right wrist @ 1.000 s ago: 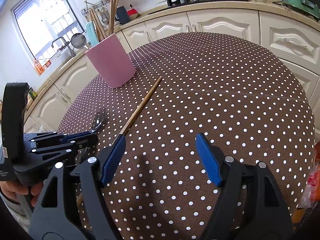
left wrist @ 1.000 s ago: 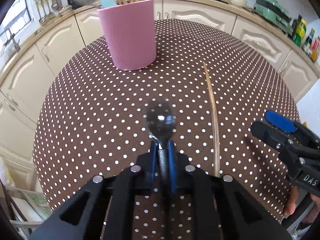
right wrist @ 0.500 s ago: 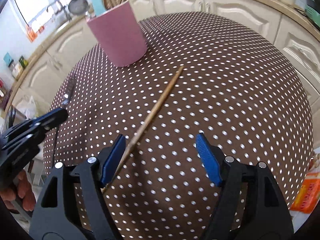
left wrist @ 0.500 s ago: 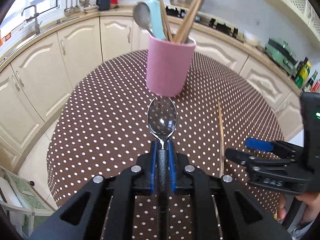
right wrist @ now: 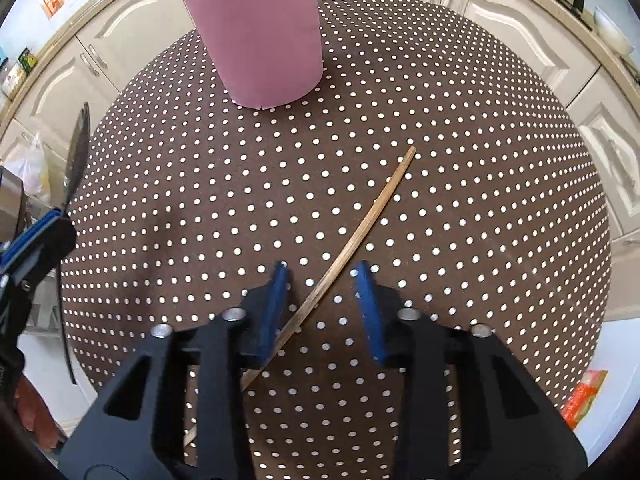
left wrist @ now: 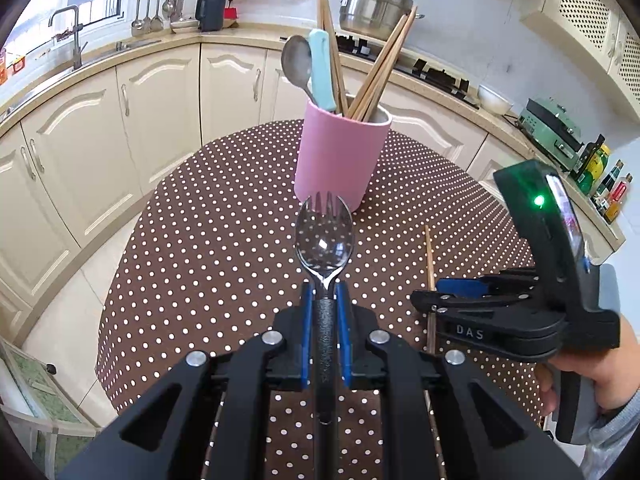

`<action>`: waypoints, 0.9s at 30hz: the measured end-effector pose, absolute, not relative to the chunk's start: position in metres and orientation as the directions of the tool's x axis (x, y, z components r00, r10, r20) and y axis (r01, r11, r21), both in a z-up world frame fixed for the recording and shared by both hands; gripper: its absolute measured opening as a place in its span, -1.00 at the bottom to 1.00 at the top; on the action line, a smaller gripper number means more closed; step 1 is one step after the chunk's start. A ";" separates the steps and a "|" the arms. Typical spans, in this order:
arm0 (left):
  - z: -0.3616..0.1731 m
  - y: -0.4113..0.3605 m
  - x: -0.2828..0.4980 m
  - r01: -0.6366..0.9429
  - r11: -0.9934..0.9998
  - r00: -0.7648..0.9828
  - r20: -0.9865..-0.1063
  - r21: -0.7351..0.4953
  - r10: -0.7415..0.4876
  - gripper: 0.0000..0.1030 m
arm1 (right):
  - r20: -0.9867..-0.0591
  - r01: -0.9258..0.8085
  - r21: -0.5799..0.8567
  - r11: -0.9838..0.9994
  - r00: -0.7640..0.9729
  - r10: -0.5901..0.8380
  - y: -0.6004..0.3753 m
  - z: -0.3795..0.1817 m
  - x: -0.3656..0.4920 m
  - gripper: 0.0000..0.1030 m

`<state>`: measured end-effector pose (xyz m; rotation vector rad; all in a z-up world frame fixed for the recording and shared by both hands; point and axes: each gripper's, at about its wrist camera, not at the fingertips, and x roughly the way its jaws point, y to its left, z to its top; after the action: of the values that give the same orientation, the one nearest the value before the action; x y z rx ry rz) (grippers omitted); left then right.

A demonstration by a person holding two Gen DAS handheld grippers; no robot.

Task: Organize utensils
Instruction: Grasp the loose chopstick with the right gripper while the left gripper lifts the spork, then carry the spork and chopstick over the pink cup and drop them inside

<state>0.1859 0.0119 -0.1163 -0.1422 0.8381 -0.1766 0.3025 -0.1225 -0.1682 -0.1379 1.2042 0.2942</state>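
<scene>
- Several utensils already stand in the cup (left wrist: pixel 340 156).
- Left gripper (left wrist: pixel 325 304) clamps a spork (left wrist: pixel 324 236), unstowed.
- Right gripper (right wrist: pixel 323 300), jaws apart, straddles the last chopstick (right wrist: pixel 360 236).

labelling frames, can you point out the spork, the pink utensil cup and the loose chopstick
spork (left wrist: pixel 324 236): left wrist view, on the shiny bowl below the tines.
pink utensil cup (left wrist: pixel 340 152): left wrist view, on the front of its wall.
loose chopstick (right wrist: pixel 368 220): right wrist view, on the middle of the shaft lying on the tablecloth.

The right gripper (left wrist: pixel 456 294) body reads "DAS".
</scene>
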 end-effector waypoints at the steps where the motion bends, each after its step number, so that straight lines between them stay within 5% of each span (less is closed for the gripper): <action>1: -0.116 0.012 0.186 0.100 0.976 0.657 -0.724 -0.194 -0.212 -0.78 | -0.932 -0.299 0.050 0.953 0.329 0.152 -0.121 -0.168 0.302 -0.59; 8: -0.112 0.012 0.186 0.107 0.974 0.669 -0.710 -0.201 -0.221 -0.78 | -0.912 -0.313 0.108 0.943 0.347 0.220 -0.133 -0.167 0.293 -0.88; 27: -0.082 0.000 0.168 0.150 0.975 0.774 -0.593 -0.166 -0.220 -0.78 | -0.774 -0.405 0.195 0.893 0.496 0.394 -0.161 -0.101 0.228 -0.89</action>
<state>0.1679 0.0004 -0.0819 -0.1114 0.6558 -0.2009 0.2281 -0.1610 -0.1014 -0.0128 0.9342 0.4838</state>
